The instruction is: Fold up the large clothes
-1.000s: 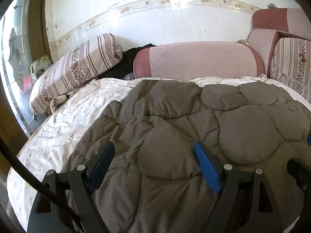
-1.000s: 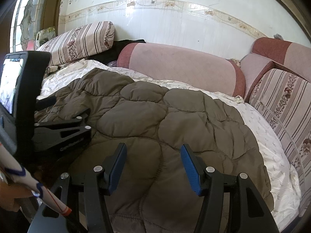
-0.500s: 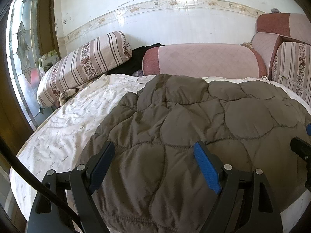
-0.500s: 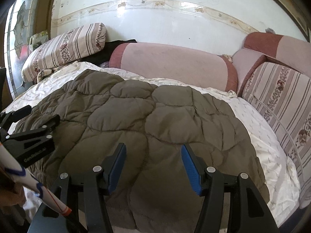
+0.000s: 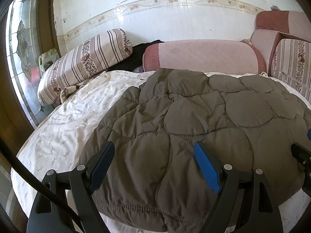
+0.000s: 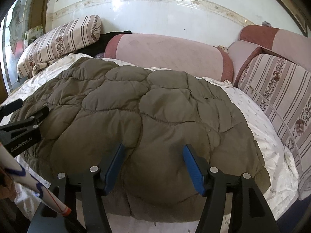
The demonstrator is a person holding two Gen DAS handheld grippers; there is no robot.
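Note:
A brown quilted jacket (image 5: 194, 120) lies spread flat on a bed with a white flowered sheet (image 5: 64, 128). Its near hem reaches the bed's front edge. My left gripper (image 5: 154, 144) stands open just above the hem's left part, with nothing pinched. My right gripper (image 6: 154, 146) hovers over the hem's right part (image 6: 167, 174). Its jaws are opening, and only the jacket's surface shows beneath them, with no fabric pressed by the pads. The left gripper (image 6: 25, 120) also shows at the left edge of the right wrist view. The right gripper (image 5: 303, 155) shows at the right edge of the left wrist view.
A striped pillow (image 5: 87, 62) and a pink bolster (image 5: 204, 56) line the tiled wall behind. A dark garment (image 5: 141, 52) lies between them. Striped cushions (image 6: 281, 89) stand on the right. A stained-glass window (image 5: 21, 44) is at the left. A white rod with an orange tip (image 6: 38, 188) crosses the lower left.
The left gripper has drawn back and to the left, so the jacket's near hem and more white sheet now show. The right gripper's jaws stand slightly wider.

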